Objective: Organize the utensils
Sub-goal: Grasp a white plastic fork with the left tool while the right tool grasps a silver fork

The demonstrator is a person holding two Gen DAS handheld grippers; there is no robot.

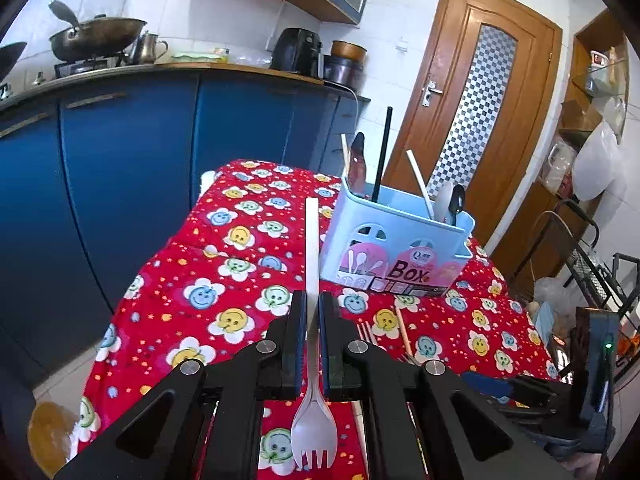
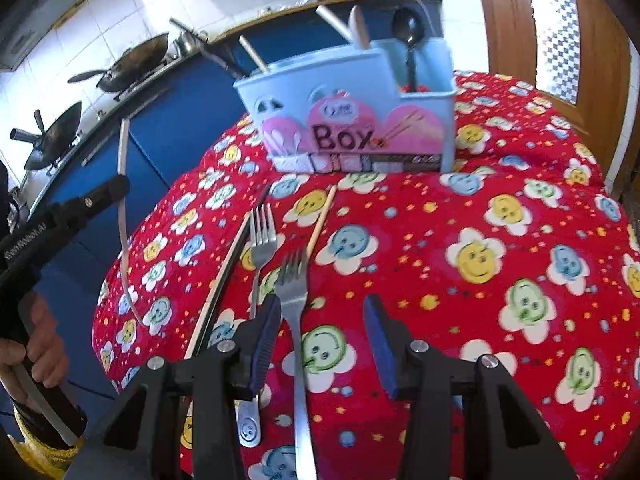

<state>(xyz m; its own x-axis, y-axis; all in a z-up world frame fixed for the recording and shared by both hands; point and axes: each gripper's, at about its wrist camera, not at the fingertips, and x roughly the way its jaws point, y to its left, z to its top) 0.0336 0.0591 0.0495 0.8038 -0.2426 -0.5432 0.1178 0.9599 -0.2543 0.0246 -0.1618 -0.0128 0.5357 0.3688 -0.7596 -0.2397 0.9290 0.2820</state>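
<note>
My left gripper point(image 1: 312, 300) is shut on a white plastic fork point(image 1: 311, 240), whose handle points ahead and whose tines lie back toward the camera. It hangs above the table, short of the light blue utensil box point(image 1: 396, 236), which holds chopsticks, a white spoon and a black spoon. In the right wrist view my right gripper point(image 2: 323, 304) is open low over the red cloth. A metal fork point(image 2: 294, 280) lies between its fingers, close to the left pad and untouched. A second metal fork point(image 2: 262, 240), a dark chopstick point(image 2: 226, 272) and a wooden chopstick point(image 2: 322, 216) lie beside it. The left gripper point(image 2: 118, 190) shows at far left.
The table wears a red cloth with smiley flowers point(image 2: 500, 240); its edges drop off at left and front. Blue cabinets point(image 1: 120, 160) with woks on the counter stand behind. A wooden door point(image 1: 480, 100) and a wire rack point(image 1: 592, 272) are to the right. A hand point(image 2: 36, 332) holds the left gripper.
</note>
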